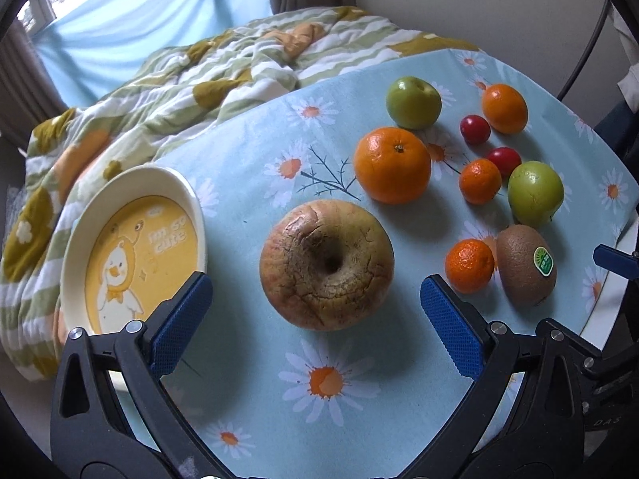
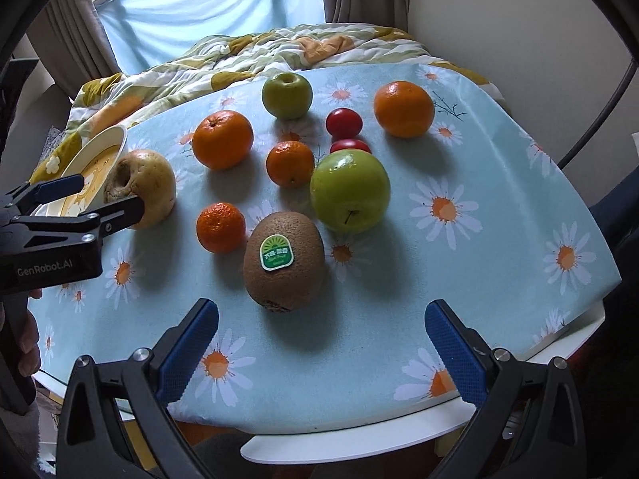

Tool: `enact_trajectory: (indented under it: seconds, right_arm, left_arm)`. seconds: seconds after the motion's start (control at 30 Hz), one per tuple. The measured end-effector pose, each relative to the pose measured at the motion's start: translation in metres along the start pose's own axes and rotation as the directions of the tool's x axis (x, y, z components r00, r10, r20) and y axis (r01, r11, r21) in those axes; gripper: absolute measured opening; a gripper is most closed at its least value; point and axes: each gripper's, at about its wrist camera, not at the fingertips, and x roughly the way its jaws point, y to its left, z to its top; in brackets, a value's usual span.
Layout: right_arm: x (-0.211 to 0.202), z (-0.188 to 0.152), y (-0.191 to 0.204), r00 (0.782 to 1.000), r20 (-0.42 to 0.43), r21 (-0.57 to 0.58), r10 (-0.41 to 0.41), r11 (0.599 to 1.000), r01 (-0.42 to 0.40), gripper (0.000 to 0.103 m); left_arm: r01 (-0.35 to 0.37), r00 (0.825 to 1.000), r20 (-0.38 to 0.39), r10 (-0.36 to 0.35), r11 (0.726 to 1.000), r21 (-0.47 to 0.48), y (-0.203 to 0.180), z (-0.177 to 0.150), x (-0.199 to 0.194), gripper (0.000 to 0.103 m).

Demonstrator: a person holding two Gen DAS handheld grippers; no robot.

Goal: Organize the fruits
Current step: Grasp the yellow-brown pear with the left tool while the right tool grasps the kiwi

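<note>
A wrinkled brownish apple lies on the daisy tablecloth just ahead of my open left gripper; its jaws stand either side of it, apart from it. In the right wrist view the left gripper flanks the same apple. A cream plate with a yellow duck sits left of it, empty. My right gripper is open and empty, just short of a kiwi. Oranges, green apples and red tomatoes lie beyond.
A rumpled green and yellow quilt lies behind the table. The table's right edge drops off close to the fruit. A blue curtain hangs at the back. A dark cable runs along the right wall.
</note>
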Motion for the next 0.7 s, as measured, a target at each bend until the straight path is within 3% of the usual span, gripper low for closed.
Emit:
enact_trajectory:
  seconds: [0.13, 0.3, 0.4, 0.6, 0.7]
  right_arm:
    - [0.010, 0.000, 0.013, 1.000, -0.003, -0.035, -0.027, 0.999, 0.027, 0.103]
    - [0.021, 0.000, 0.019, 0.999, -0.021, -0.057, -0.050, 0.997, 0.049, 0.103]
    - [0.026, 0.003, 0.021, 0.998, -0.035, -0.056, -0.047, 0.997, 0.045, 0.097]
    - [0.033, 0.006, 0.023, 0.999, -0.037, -0.059, -0.032, 0.998, 0.030, 0.093]
    - [0.037, 0.008, 0.025, 0.999, -0.042, -0.061, -0.018, 0.998, 0.016, 0.082]
  left_arm:
    - [0.031, 0.999, -0.023, -0.030, 0.999, 0.027, 0.000, 0.001, 0.018, 0.103]
    - [0.048, 0.997, -0.053, -0.047, 0.998, 0.027, 0.001, -0.001, 0.035, 0.090]
    - [0.081, 0.995, -0.059, -0.080, 0.996, 0.020, 0.003, -0.002, 0.038, 0.080]
    - [0.076, 0.996, -0.056, -0.074, 0.997, 0.025, 0.002, -0.003, 0.038, 0.078]
    - [0.070, 0.996, -0.060, -0.069, 0.997, 0.013, 0.004, -0.006, 0.037, 0.078]
